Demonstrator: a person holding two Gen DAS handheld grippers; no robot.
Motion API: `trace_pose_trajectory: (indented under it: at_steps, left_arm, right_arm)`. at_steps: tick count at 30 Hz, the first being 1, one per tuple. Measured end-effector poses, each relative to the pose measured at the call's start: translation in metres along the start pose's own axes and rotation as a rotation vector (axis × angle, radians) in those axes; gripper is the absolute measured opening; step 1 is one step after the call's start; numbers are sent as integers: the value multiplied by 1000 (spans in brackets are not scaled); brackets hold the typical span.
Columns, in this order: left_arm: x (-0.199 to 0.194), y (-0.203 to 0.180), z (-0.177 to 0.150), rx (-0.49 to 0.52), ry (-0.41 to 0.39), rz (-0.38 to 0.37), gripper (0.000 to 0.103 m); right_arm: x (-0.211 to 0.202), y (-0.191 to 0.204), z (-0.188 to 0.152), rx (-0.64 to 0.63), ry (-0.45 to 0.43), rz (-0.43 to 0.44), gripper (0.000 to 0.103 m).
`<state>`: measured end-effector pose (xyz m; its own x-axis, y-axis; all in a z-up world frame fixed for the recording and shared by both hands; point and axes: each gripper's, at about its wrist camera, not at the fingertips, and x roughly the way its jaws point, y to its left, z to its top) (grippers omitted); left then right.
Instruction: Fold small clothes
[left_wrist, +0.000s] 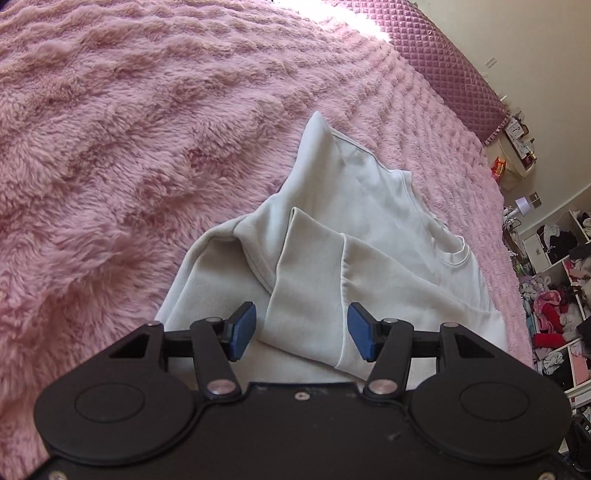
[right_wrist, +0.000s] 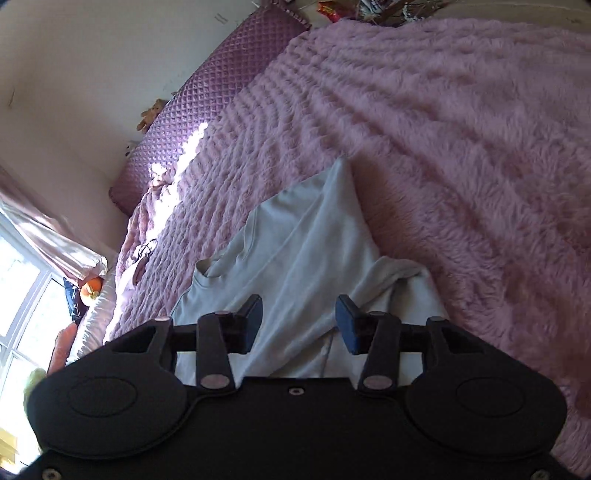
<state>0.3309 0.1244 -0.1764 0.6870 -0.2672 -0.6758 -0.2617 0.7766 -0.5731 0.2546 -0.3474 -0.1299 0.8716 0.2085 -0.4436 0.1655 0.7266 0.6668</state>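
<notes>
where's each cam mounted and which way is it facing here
Left wrist: sits on the left gripper, looks forward and down at the white shirt on the pink blanket; its open blue-padded fingers show.
Right wrist: sits on the right gripper, looks down at the shirt's collar end; its open fingers show, a window at left.
Shared: shirt, blanket, quilted headboard.

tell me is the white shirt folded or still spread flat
Partly folded: the white shirt has a sleeve laid across its body on the pink blanket.
</notes>
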Motion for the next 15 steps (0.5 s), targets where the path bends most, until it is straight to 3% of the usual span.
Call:
trace_pose_trajectory:
  at_steps: [6, 10, 15]
  left_arm:
    - [9, -13, -3, 59, -49, 25, 47]
    - [14, -17, -2, 97, -32, 36, 47]
    - [22, -17, -2, 111, -20, 42, 47]
  right_arm:
    - [25, -34, -8, 207, -1, 0, 45]
    - [40, -52, -12, 347, -26, 30, 45]
    - [47, -53, -11, 388, -75, 21, 44]
